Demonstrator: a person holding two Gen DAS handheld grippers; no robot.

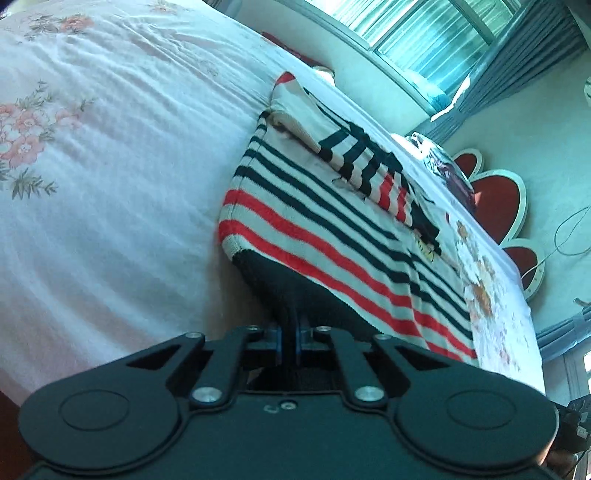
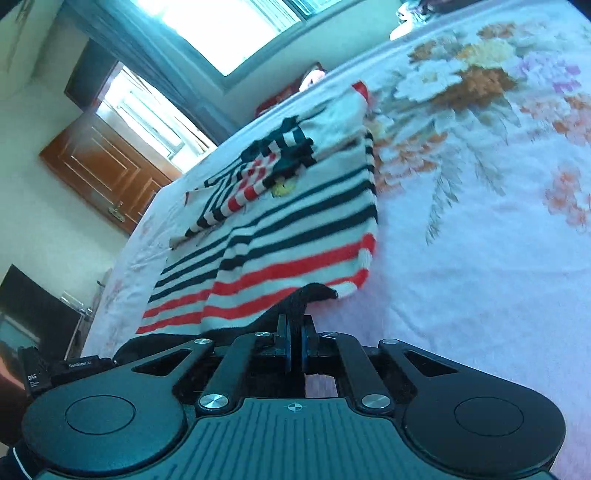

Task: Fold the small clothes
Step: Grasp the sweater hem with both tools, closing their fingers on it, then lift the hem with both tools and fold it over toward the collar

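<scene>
Both the left gripper point(image 1: 290, 325) and right gripper point(image 2: 295, 332) pinch the black hem point(image 1: 280, 284) of the striped sweater point(image 1: 332, 221) on the bed point(image 1: 110, 166).

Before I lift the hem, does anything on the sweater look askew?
Yes: one sleeve lies crooked and bunched across the striped sweater instead of flat. Both grippers, left and right, pinch the dark hem.

Daylight poured through the blown-out window point(image 2: 229, 33), casting a cool teal tint; fisheye edges bent, and the striped sweater point(image 2: 280, 236) was slightly motion-blurred.
</scene>
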